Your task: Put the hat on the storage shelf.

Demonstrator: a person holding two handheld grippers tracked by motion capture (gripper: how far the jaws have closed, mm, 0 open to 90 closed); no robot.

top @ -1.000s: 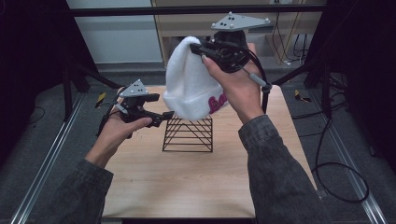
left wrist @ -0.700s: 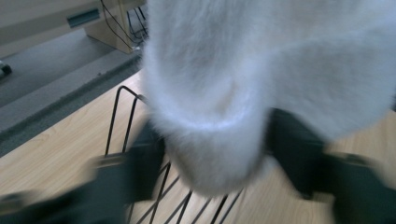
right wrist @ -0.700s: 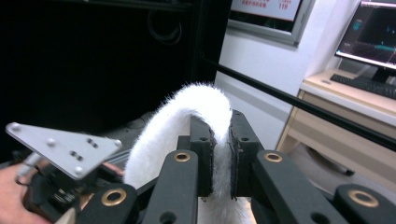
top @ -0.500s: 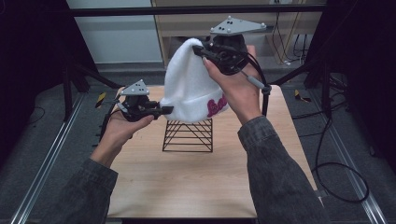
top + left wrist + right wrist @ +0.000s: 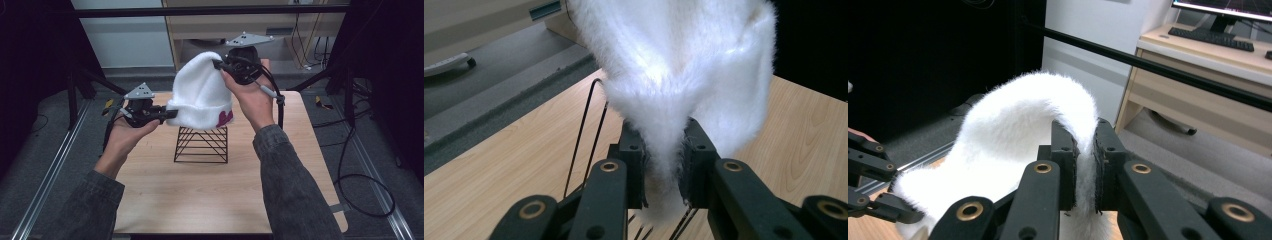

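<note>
Forearms come in from the bottom edge, sleeves dark grey. Left gripper (image 5: 167, 114) lies level, jaws just closed and now pinching the lower brim of the white fuzzy beanie (image 5: 202, 95); fabric is bunched between the pads in the left gripper view (image 5: 663, 165). Right gripper (image 5: 220, 65), held higher and farther back, clamps the beanie's crown edge (image 5: 1083, 150). Beanie hangs stretched between both, just above the black wire rack (image 5: 201, 145) on the wooden table (image 5: 210, 200).
</note>
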